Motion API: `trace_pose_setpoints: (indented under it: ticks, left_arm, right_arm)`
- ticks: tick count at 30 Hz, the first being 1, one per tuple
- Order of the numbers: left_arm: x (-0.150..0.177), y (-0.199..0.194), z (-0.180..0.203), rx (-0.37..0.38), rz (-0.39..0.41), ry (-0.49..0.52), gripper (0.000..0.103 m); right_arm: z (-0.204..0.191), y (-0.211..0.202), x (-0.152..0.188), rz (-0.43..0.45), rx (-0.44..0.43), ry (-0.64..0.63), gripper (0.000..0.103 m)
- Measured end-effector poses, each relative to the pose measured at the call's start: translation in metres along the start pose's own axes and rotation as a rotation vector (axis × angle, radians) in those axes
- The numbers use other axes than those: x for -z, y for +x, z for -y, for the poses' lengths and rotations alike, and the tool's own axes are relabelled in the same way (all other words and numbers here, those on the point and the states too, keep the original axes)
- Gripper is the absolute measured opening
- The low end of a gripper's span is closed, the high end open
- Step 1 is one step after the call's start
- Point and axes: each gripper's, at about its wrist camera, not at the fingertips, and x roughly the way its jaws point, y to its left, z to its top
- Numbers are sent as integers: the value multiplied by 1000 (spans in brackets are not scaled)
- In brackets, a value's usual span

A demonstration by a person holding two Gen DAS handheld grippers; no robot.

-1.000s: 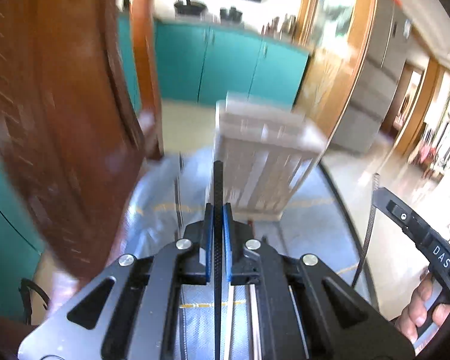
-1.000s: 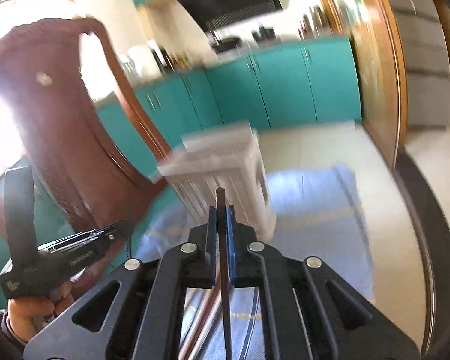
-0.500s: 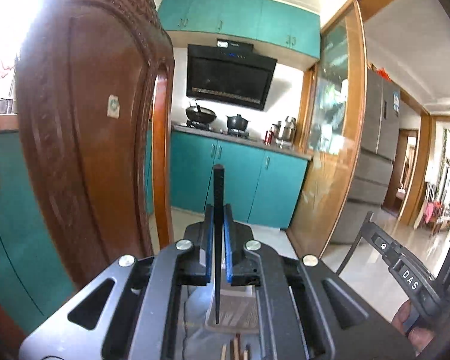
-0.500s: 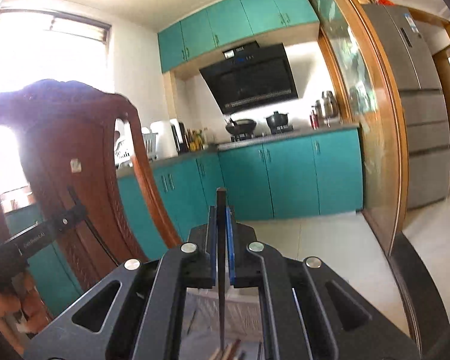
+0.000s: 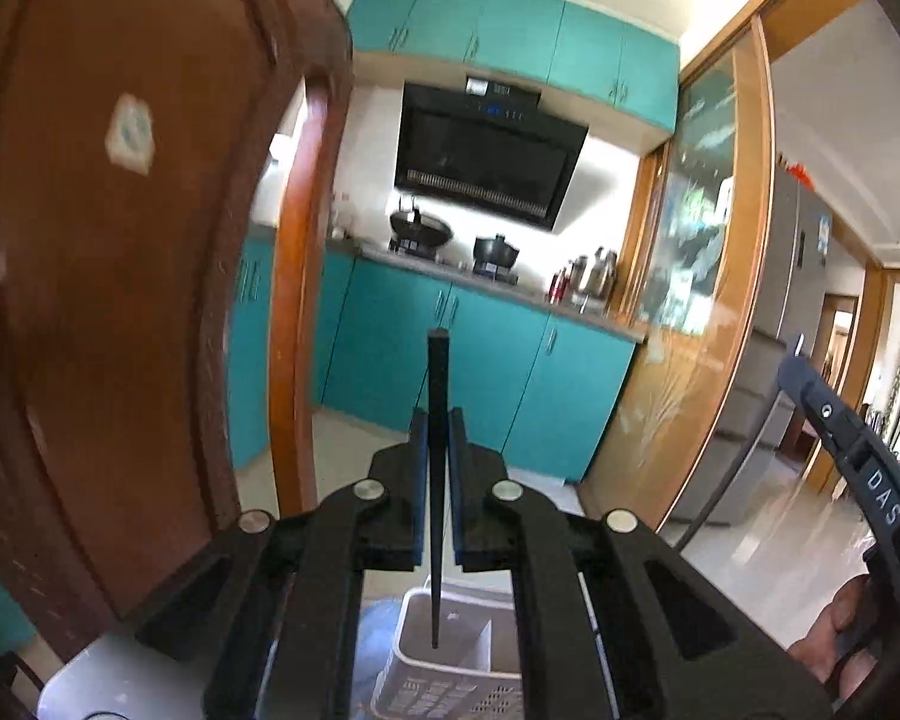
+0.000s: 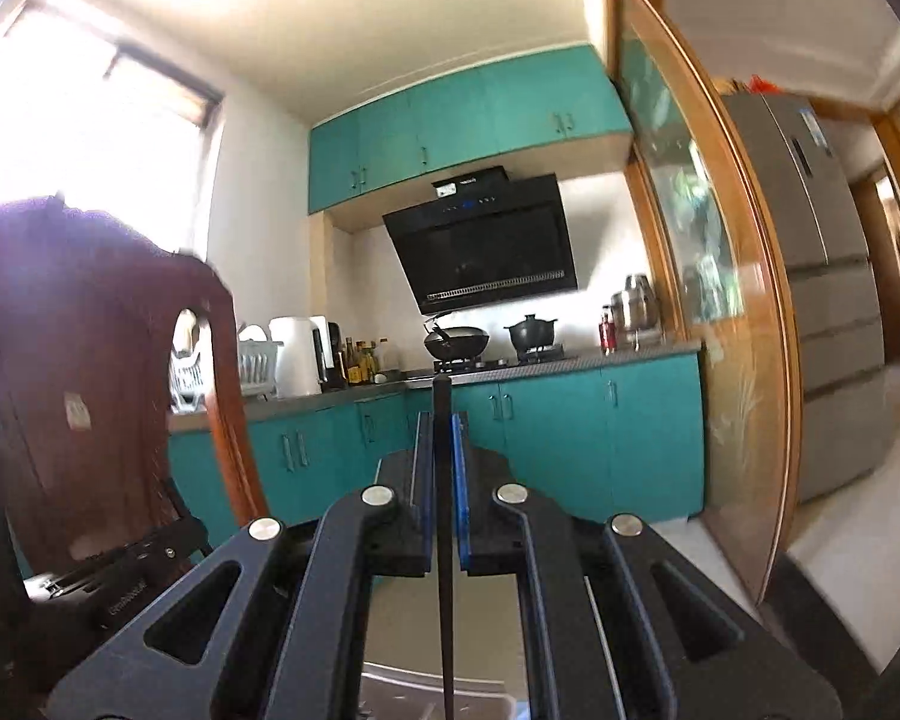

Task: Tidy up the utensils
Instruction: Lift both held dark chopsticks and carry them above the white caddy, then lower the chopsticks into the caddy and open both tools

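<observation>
My left gripper point(image 5: 437, 420) is shut on a thin black chopstick point(image 5: 437, 360) that stands upright between the blue pads. Its pointed lower end hangs over a white perforated utensil holder point(image 5: 444, 696) at the bottom of the left wrist view. My right gripper point(image 6: 442, 417) is shut on a second black chopstick point(image 6: 441, 396), also upright, above the white holder's rim point(image 6: 402, 687). Each view shows the other gripper at its edge: the right gripper point(image 5: 858, 468) with a hand below it, and the left gripper point(image 6: 120, 576) at lower left.
A carved wooden chair back point(image 5: 120, 300) stands close on the left, also the chair back point(image 6: 90, 390) in the right wrist view. Beyond are teal kitchen cabinets point(image 5: 480, 372), a glass sliding door point(image 5: 708, 300) and a grey fridge point(image 6: 822, 300). The table's pale corner point(image 5: 90, 678) shows bottom left.
Both grippers rose and tipped up from looking down at the holder to nearly level. The holder slid to the bottom of both views. Each chopstick stayed gripped.
</observation>
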Motion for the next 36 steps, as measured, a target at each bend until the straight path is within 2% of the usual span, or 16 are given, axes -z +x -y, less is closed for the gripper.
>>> trace_pose_setpoints:
  ticks: [6,10,17,20,25,27,30,34,36]
  left_arm:
    - [27,24,5,-2,-90,41,7]
    - [35,23,0,-6,-103,50,7]
    - [46,20,-5,-1,-125,73,7]
    - [53,15,-4,5,-136,88,7]
    - [57,-6,-5,19,-118,115,8]
    - [58,-17,-7,35,-107,122,12]
    - [61,-31,-12,40,-101,128,20]
    - [72,-47,-20,44,-128,144,27]
    - [82,-48,-23,34,-168,153,28]
  right_arm:
    - [8,23,41,-129,-28,-10,7]
    - [10,18,61,-202,-38,-9,7]
    - [4,1,68,-220,-53,-43,7]
    - [5,-13,70,-218,-55,-36,12]
    - [8,-50,72,-209,-80,-28,30]
    - [7,-68,76,-213,-92,-41,35]
    - [9,-95,90,-239,-108,-50,37]
    - [6,-115,120,-362,-144,-61,41]
    - [2,-110,143,-489,-149,-63,42]
